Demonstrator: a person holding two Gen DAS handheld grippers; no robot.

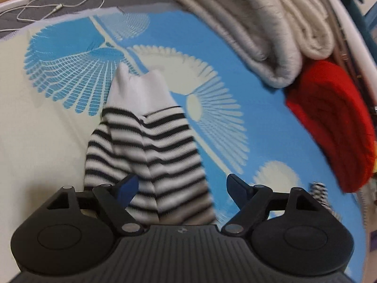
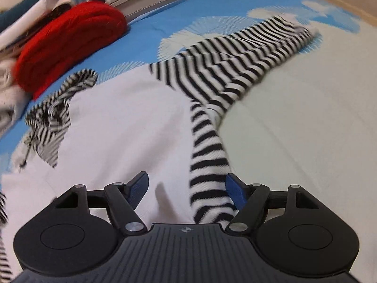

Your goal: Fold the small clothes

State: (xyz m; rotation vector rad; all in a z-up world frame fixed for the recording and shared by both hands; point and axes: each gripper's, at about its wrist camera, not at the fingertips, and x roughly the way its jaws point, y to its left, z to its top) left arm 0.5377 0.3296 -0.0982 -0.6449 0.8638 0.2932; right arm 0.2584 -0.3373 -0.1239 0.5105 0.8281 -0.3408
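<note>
Striped garment (image 2: 226, 70) spread on bed sheet (image 1: 59, 141), fold under way. Left gripper (image 1: 181, 187) and right gripper (image 2: 187, 187) fingers wide, holding nothing. Next: pinch sleeve, fold inward.

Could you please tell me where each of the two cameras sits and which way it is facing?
Left wrist: on the left gripper, looking along its open blue fingers at the striped garment.
Right wrist: on the right gripper, open, looking along a striped sleeve.
Shared: striped garment, red knit, blue patterned sheet.
</note>
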